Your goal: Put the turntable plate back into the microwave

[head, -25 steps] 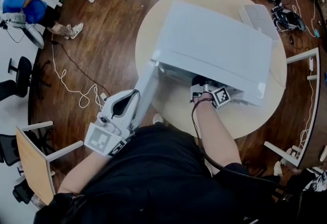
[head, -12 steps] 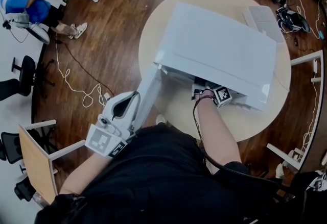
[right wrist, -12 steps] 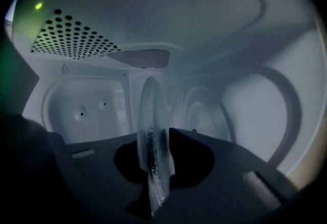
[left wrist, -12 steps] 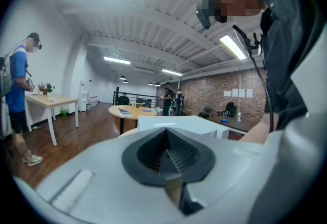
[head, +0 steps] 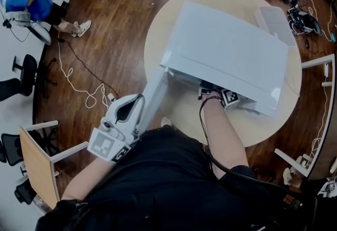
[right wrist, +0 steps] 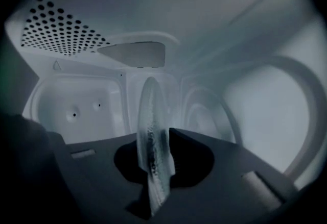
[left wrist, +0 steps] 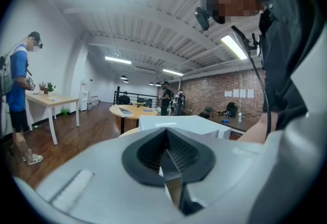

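Observation:
A white microwave [head: 226,51] stands on a round pale table [head: 181,114] with its door [head: 152,90] swung open toward me. My left gripper [head: 140,98] is shut on the door's free edge, and the left gripper view shows that thin edge between its jaws [left wrist: 166,155]. My right gripper [head: 211,93] reaches into the oven's mouth, its jaws hidden under the casing in the head view. Inside the dim cavity, my right gripper [right wrist: 153,169] is shut on the glass turntable plate [right wrist: 149,116], which I see edge-on. The cavity's perforated wall [right wrist: 56,34] is at the upper left.
A flat white item [head: 271,19] lies at the table's far right edge. Chairs stand at the lower left [head: 37,164] and right [head: 316,74]. A white cable [head: 79,88] snakes over the wooden floor. A person in blue [head: 23,6] stands by a desk at the far left.

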The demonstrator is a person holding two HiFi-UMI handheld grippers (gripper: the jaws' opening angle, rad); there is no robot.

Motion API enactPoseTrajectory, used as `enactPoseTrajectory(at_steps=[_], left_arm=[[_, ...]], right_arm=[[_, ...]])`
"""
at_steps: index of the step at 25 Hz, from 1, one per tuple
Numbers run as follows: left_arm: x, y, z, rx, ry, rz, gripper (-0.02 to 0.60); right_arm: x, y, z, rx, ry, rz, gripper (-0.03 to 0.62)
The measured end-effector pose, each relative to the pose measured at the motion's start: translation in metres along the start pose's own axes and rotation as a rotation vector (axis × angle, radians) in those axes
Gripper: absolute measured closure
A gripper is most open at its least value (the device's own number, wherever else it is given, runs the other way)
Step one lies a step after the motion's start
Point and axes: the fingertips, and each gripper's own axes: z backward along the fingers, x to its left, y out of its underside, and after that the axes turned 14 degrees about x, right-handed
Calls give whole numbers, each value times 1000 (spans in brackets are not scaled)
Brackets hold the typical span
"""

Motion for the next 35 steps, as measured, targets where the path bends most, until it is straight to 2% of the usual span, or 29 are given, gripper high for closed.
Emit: enactPoseTrajectory(at_steps=[5, 13, 19, 22, 25, 27, 28, 30, 35], left_arm=[[2, 5, 0, 5, 6, 28, 578], [0, 5, -2, 10, 41, 18, 579], [-4, 6, -4, 2, 58, 4, 578], [-2, 4, -3, -9, 58, 7, 580], [-4, 1, -3, -15, 65, 4, 578], [-5, 2, -2, -23, 69, -2, 578], [-6, 1, -2, -27, 73, -4, 578], [-7, 0, -1, -33, 79, -10, 578], [-12, 1, 1, -46, 92, -16, 578]], right_arm=[[-16, -6, 0, -28, 15, -11, 556], [-30, -13, 3, -53, 51, -6, 556], [-44, -13, 3, -42, 133, -11, 552], [-53, -9, 5, -34, 218, -38, 549], [-51, -7, 11, -38, 270, -31, 498], [-51, -2, 13, -2, 316, -12, 414], [-51, 1, 14, 16, 338, -5, 400], [-50, 6, 17, 37, 364, 3, 376], [-53, 10, 36, 30, 390, -13, 365]])
